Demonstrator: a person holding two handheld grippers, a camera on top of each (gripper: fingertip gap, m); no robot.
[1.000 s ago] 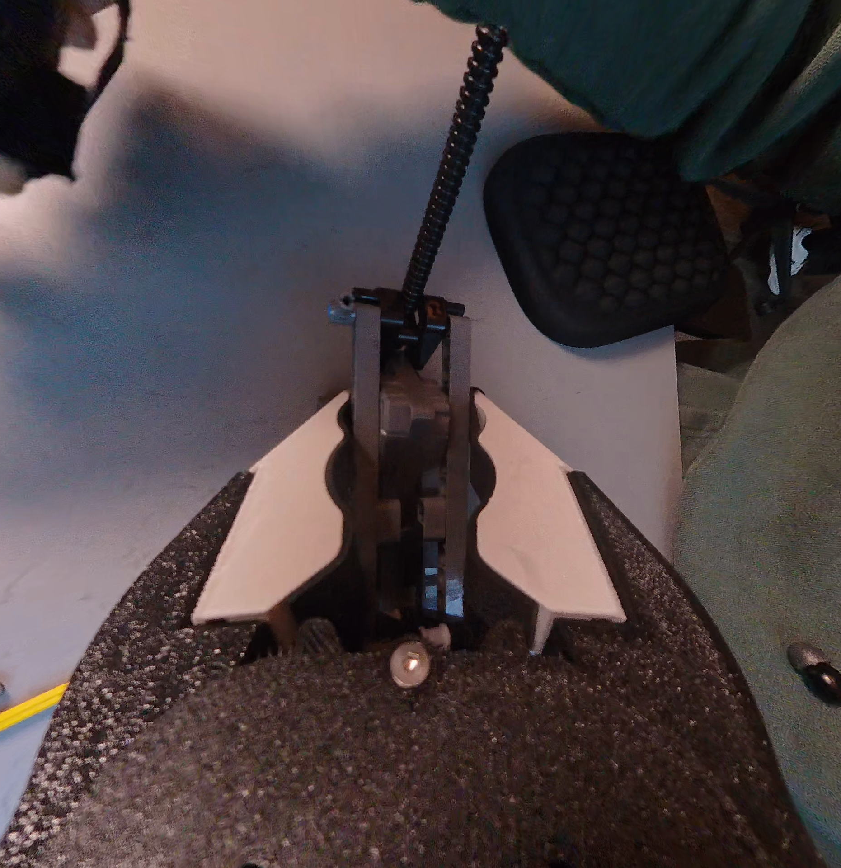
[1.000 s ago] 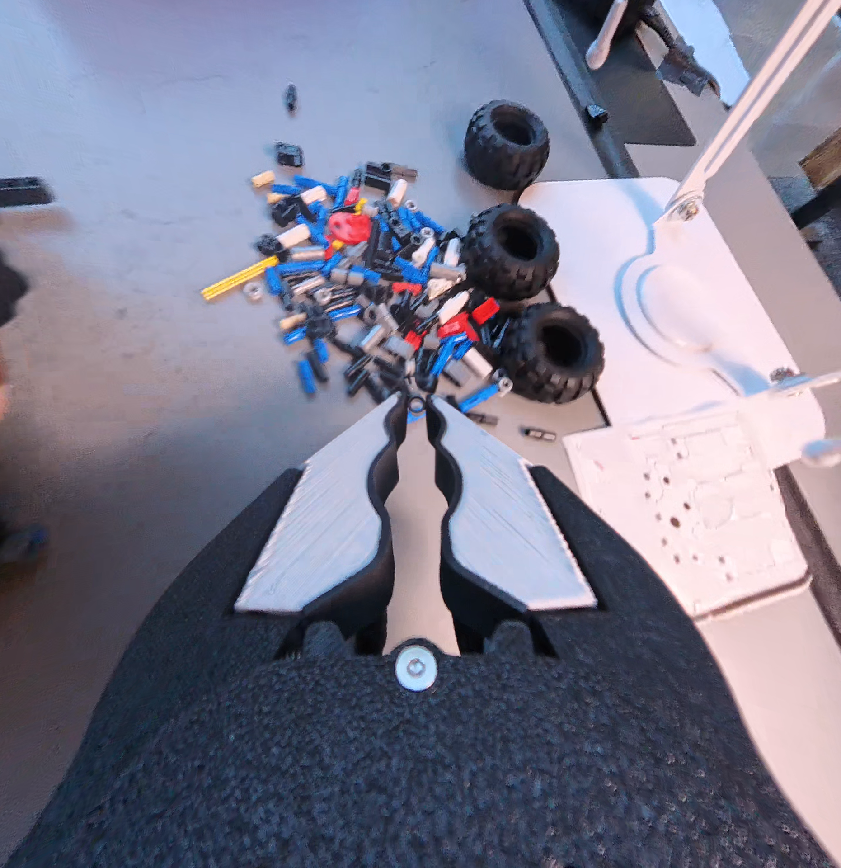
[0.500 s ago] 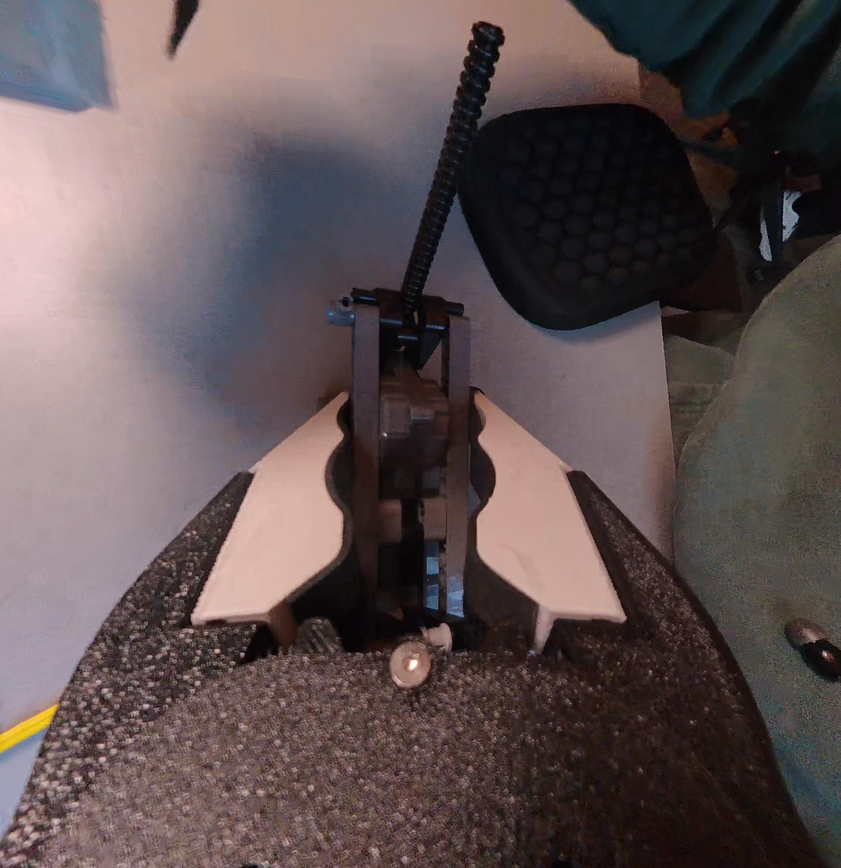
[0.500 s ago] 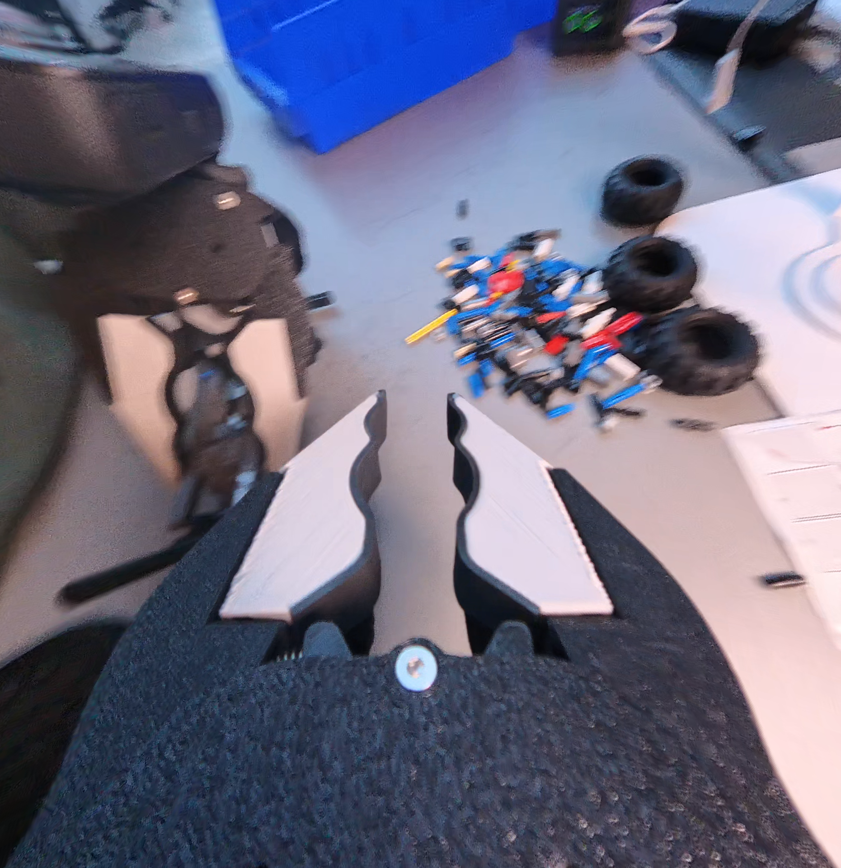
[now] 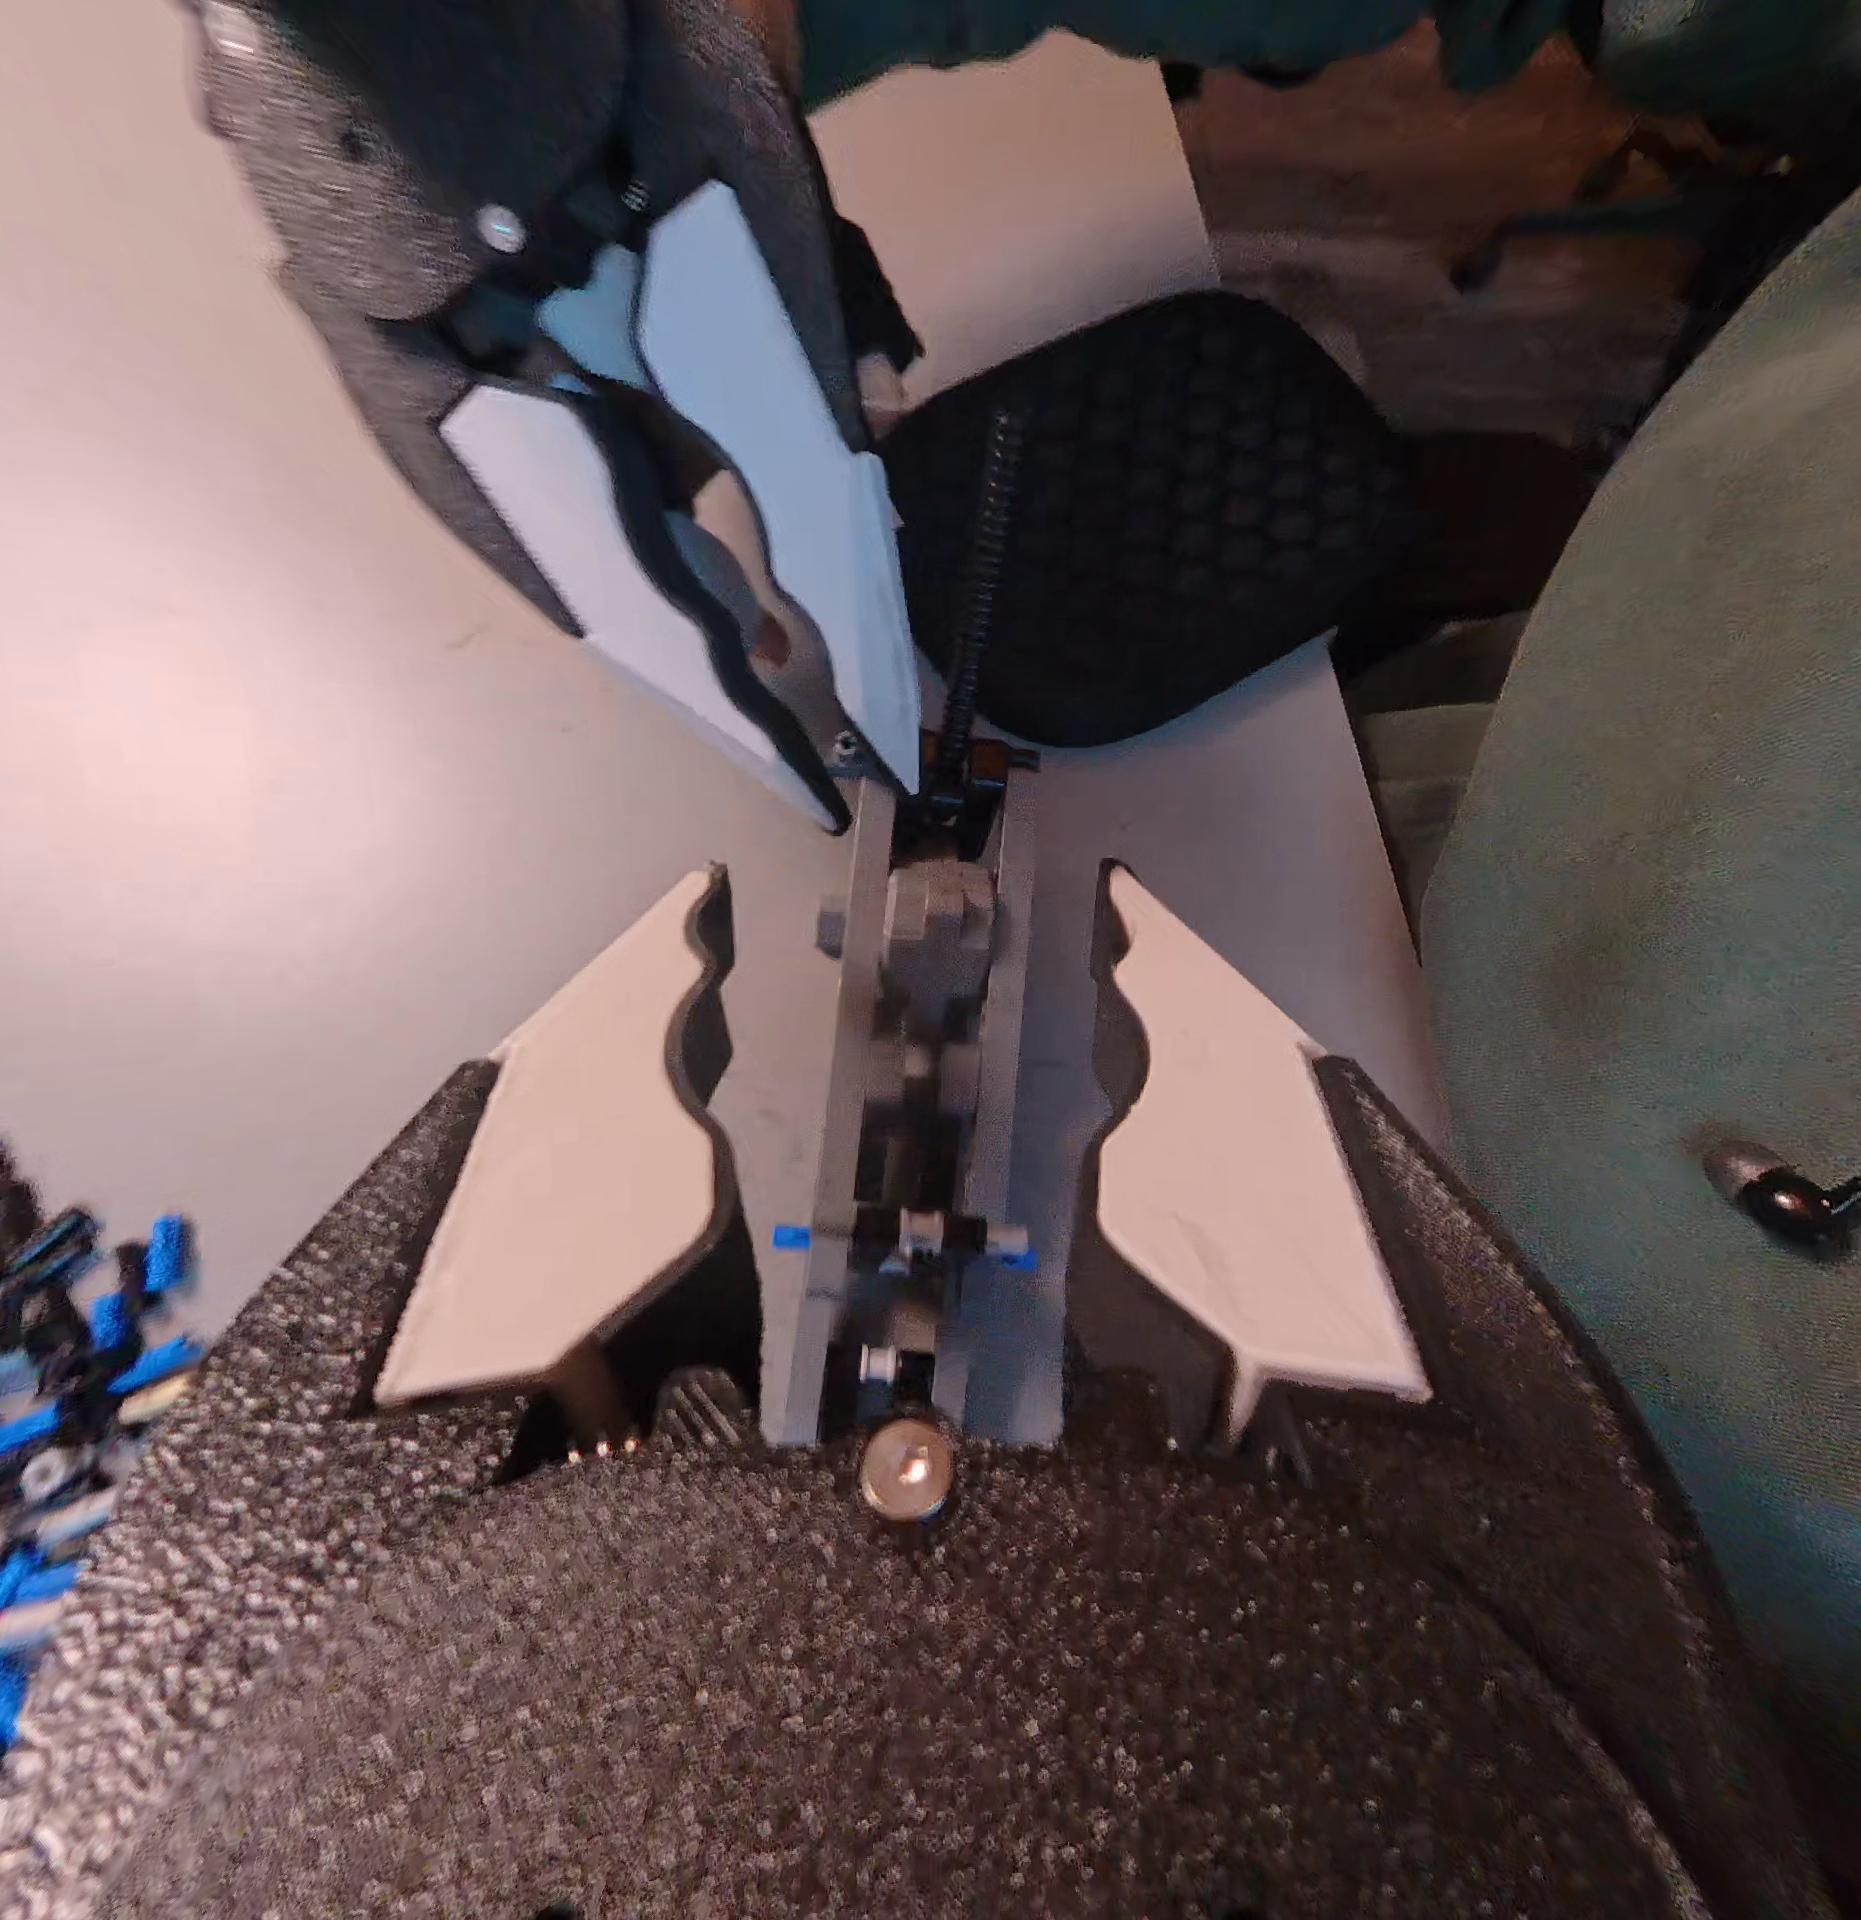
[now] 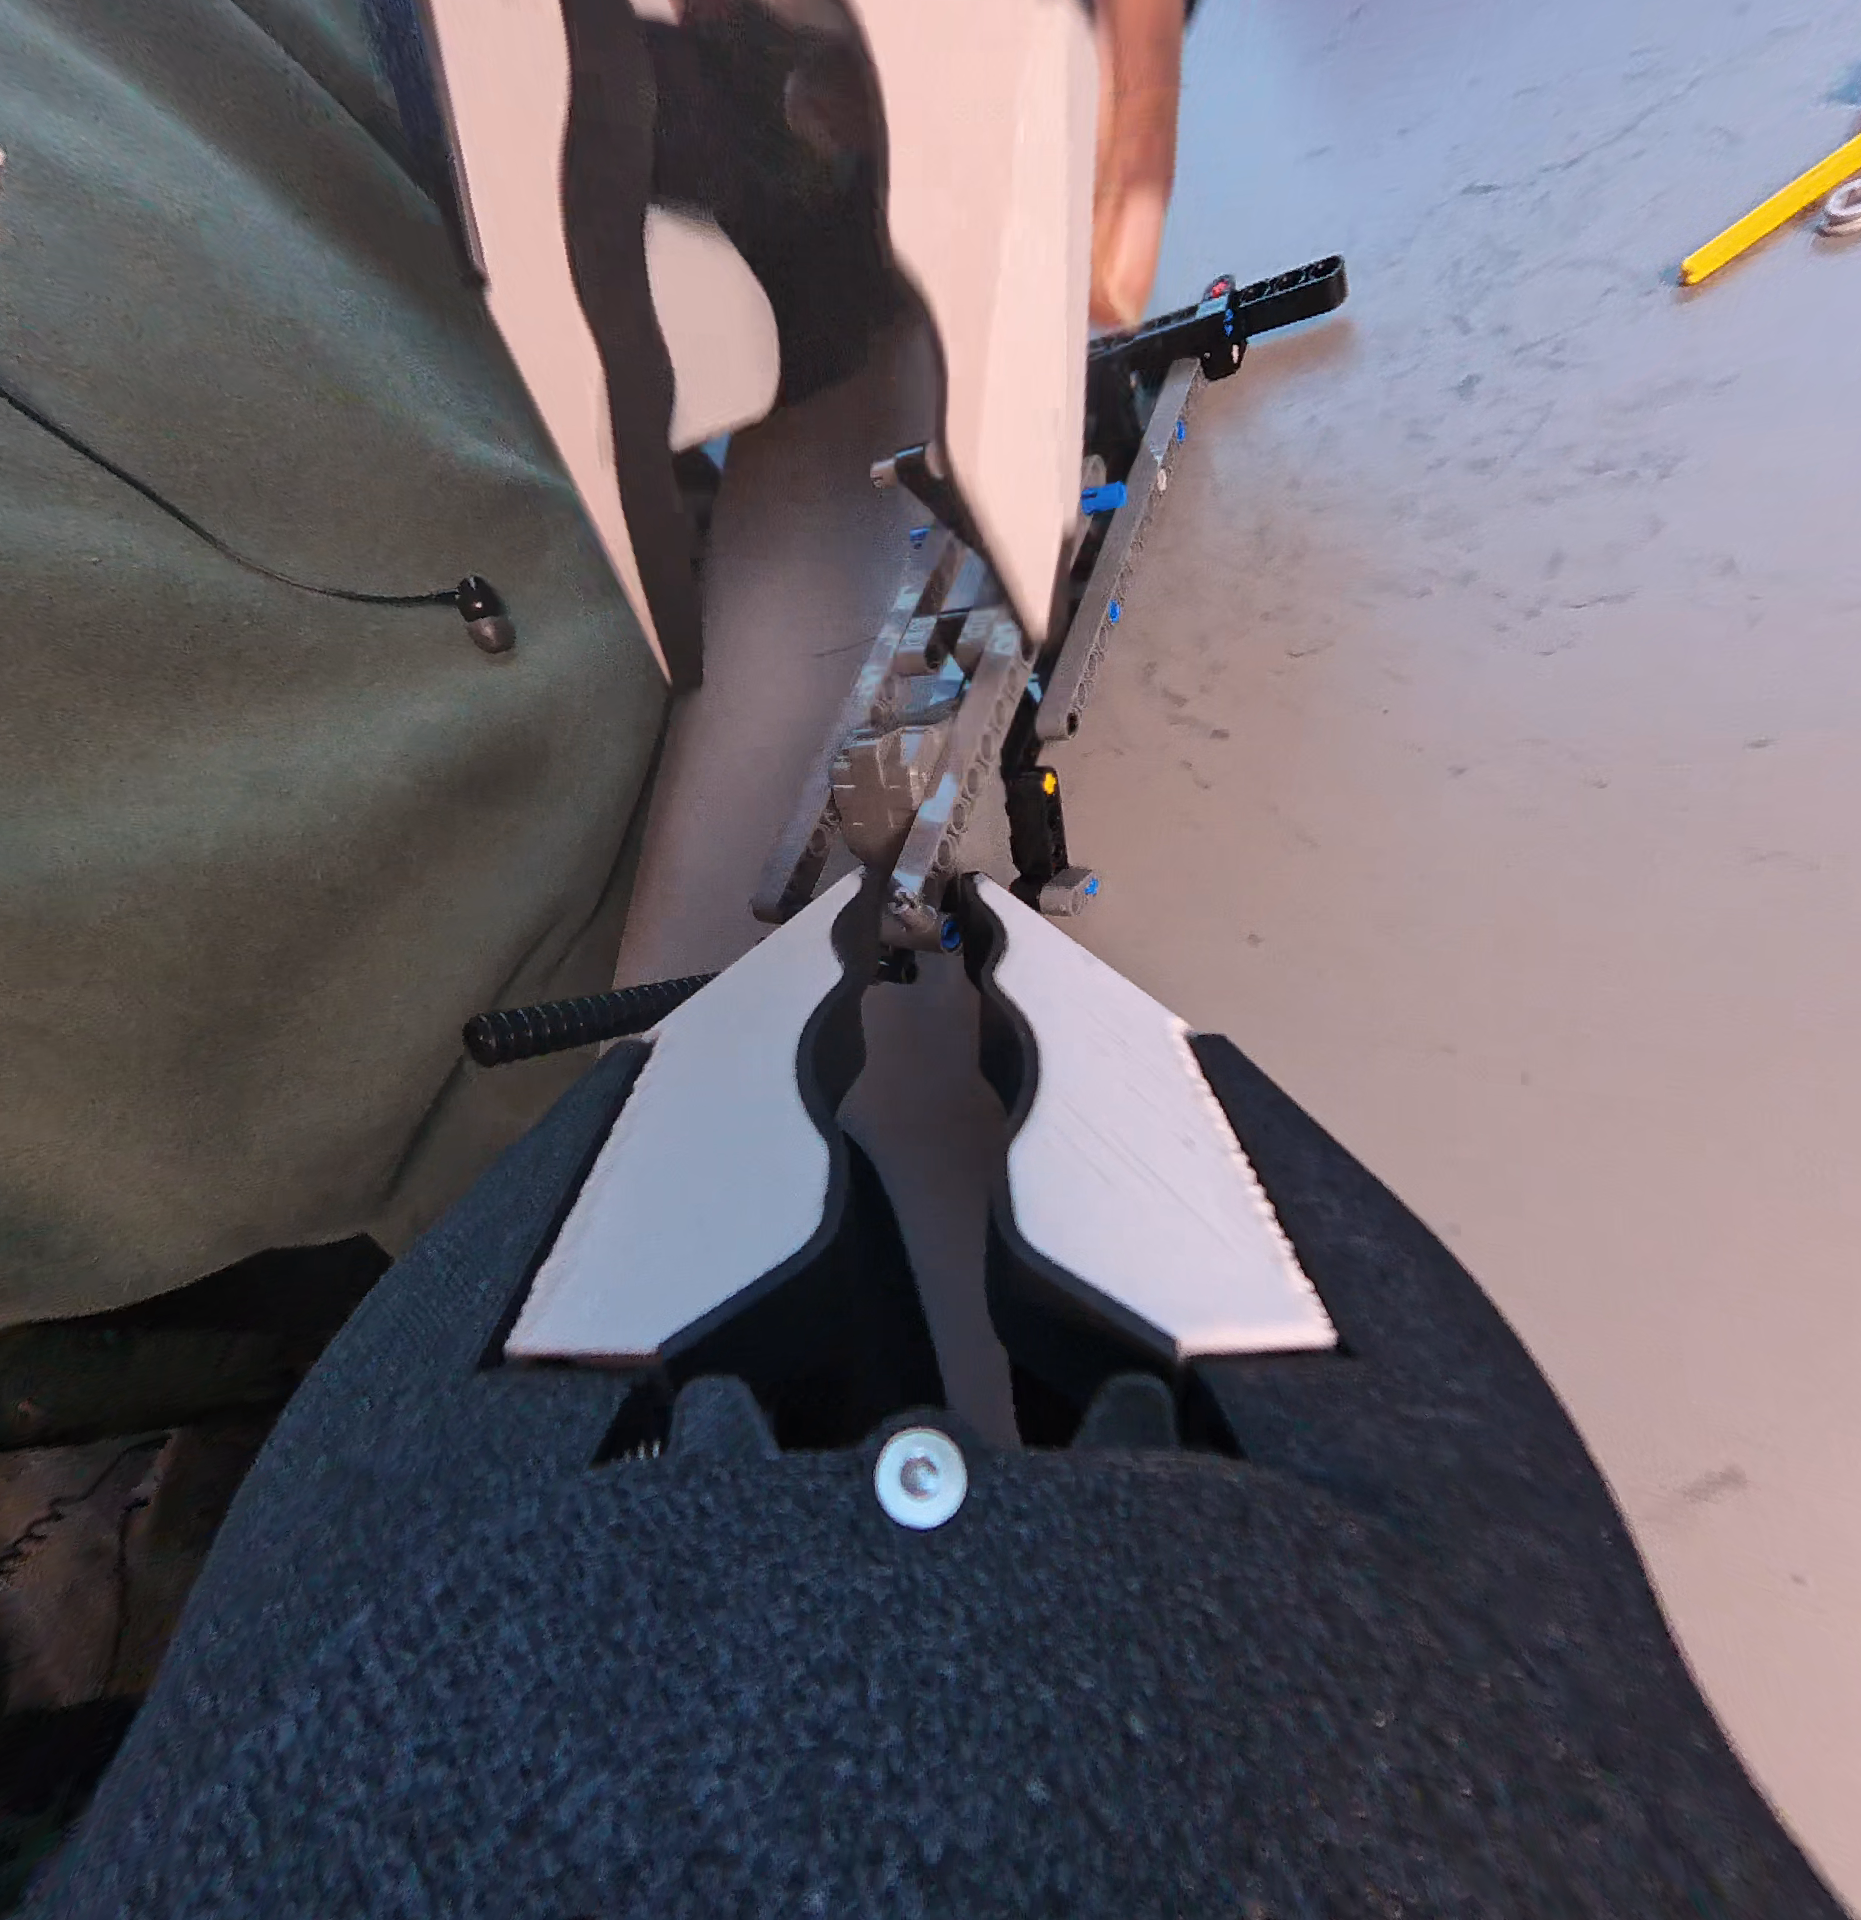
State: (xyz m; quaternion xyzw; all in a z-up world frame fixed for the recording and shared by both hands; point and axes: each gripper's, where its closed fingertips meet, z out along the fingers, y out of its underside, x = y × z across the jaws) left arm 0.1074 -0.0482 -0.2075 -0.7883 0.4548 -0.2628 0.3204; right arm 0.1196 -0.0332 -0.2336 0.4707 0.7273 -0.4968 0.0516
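Grey beam assembly (image 5: 910, 1049) between spread left gripper (image 5: 910, 883) jaws; right gripper (image 6: 910, 899) pinches blurred end.

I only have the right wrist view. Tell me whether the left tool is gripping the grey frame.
Observer: No. The left tool is open, both fingers clear of the grey frame between them.
Operator: Trace the black ribbed hose.
Observer: The hose runs from the frame's end by the right tool, out over a black mesh pad.
Operator: Check the left tool's left side.
Observer: A pile of small blue and black parts lies there.
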